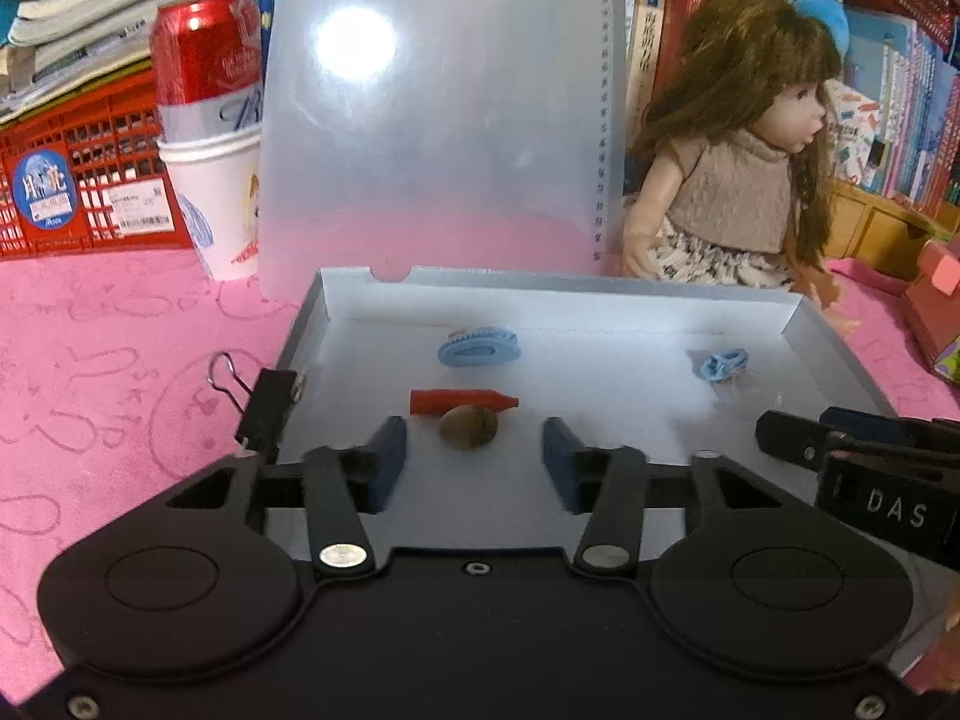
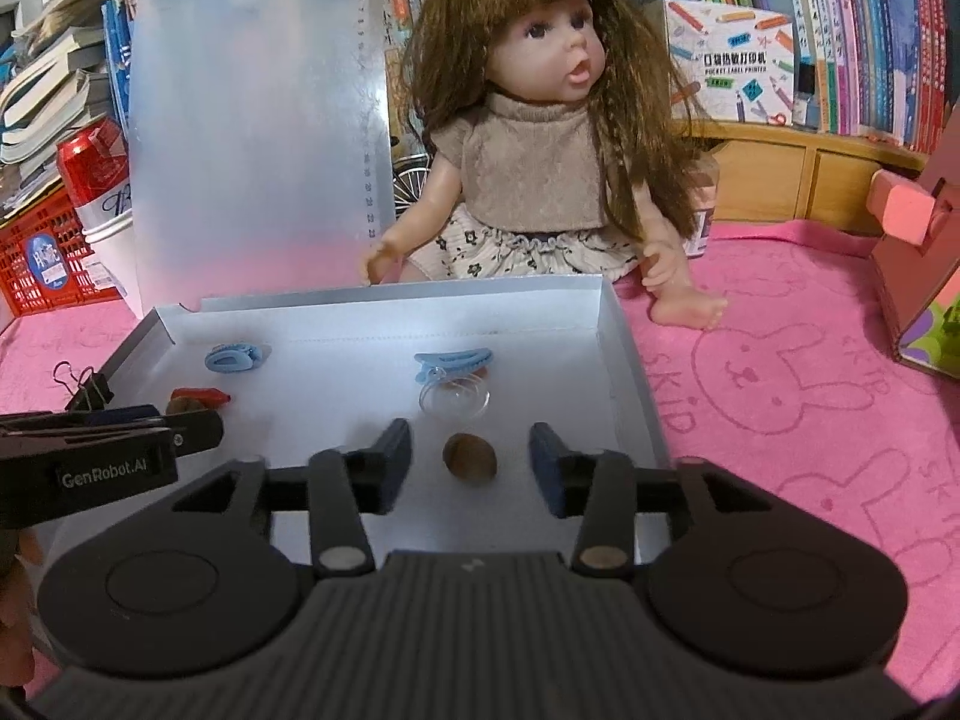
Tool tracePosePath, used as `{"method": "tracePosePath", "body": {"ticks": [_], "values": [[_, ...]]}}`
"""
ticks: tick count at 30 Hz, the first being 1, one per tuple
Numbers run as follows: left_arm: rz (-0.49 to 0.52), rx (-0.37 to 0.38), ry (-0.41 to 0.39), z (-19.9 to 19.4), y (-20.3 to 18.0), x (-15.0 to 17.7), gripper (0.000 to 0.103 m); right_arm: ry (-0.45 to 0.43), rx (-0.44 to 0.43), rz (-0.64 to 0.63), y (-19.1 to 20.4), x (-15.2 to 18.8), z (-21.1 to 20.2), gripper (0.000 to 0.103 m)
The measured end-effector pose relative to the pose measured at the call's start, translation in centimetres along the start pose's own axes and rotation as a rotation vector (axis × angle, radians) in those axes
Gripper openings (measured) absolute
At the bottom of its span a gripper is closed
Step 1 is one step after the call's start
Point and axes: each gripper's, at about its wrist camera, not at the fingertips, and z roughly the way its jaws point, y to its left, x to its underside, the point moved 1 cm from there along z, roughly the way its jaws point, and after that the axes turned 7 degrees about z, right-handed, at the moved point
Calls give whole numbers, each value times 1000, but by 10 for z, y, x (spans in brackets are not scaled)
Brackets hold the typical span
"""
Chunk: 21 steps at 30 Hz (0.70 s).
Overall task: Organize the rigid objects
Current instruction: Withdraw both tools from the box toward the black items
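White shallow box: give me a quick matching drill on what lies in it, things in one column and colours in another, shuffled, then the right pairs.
Contents of the white shallow box.

Things:
1. oval plastic hair clip
2. cone-tipped crayon-like stick
3. rounded nut-like piece
4. small round dish

Colours:
A. brown
B. clear
C. light blue
D. red

Pairs: 1-C, 2-D, 3-A, 4-B

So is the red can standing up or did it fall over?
Standing up. The red can sits upright inside a white paper cup, its top rim pointing upward.
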Motion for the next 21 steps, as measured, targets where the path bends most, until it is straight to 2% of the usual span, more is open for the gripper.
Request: {"method": "tracePosePath", "body": {"ticks": [1,3,8,9,12,14,21], "values": [[4,0,-12,-5,0,0,55,-5,1,-6,1,0,-3,66],[12,3,-28,-14,0,-1,66,-20,7,-19,2,0,-10,71],[5,11,-55,-37,3,1,77,-60,-4,-26,2,-3,-30,88],[1,15,-59,-42,3,1,79,-68,-7,-30,3,-3,-35,88],[-13,28,-73,-58,4,3,81,-79,-3,-55,6,-1,-46,92],[-14,27,-80,-68,4,5,83,-85,-6,-73,8,1,-54,98],[-12,40,-89,-104,4,18,86,-115,-36,-115,12,11,-86,103]]}}
